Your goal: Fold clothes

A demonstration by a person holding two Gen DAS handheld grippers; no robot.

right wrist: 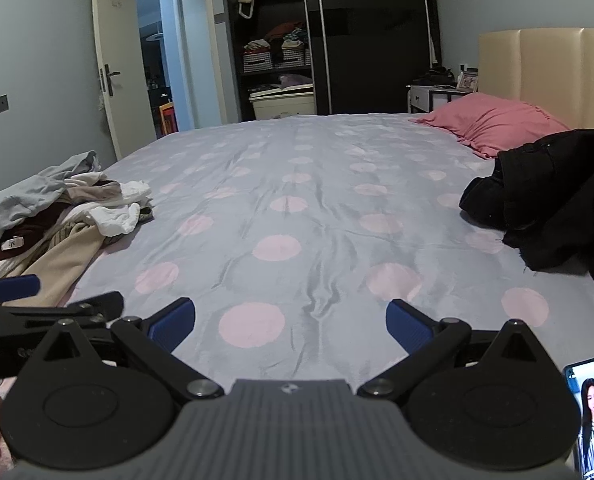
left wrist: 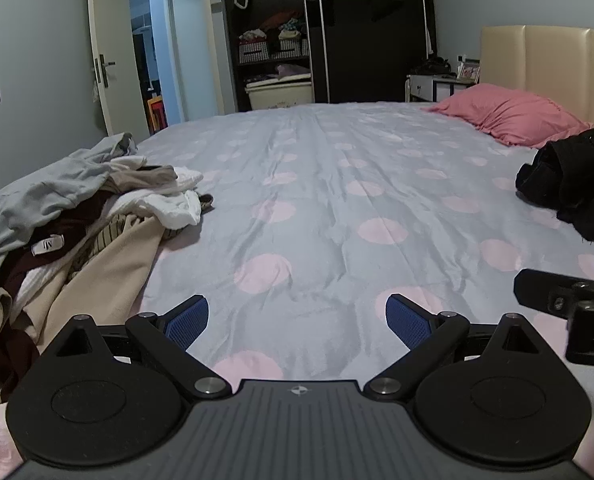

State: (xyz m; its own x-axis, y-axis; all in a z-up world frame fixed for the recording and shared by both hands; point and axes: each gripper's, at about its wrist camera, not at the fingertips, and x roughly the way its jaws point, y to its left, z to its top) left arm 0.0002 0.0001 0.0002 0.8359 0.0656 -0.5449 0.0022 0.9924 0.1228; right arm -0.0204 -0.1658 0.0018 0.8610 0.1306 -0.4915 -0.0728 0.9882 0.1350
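A heap of unfolded clothes [left wrist: 77, 216] in grey, white, beige and maroon lies at the left of the bed; the right wrist view shows the same heap of clothes [right wrist: 57, 220] at its left. A black garment [left wrist: 573, 180] is bunched at the right, and this black garment [right wrist: 549, 200] looms larger in the right wrist view. My left gripper [left wrist: 297, 320] hovers open over bare sheet, nothing between its blue pads. My right gripper [right wrist: 291, 324] is likewise open and empty, just right of the left one. Neither touches any clothing.
The bed [left wrist: 317, 184] has a grey sheet with pink dots. A pink pillow [left wrist: 509, 116] rests by the cream headboard [left wrist: 545, 60]. A lit phone [right wrist: 593, 416] lies at the near right corner. Beyond the bed stand an open wardrobe [left wrist: 277, 40] and an open door [left wrist: 113, 52].
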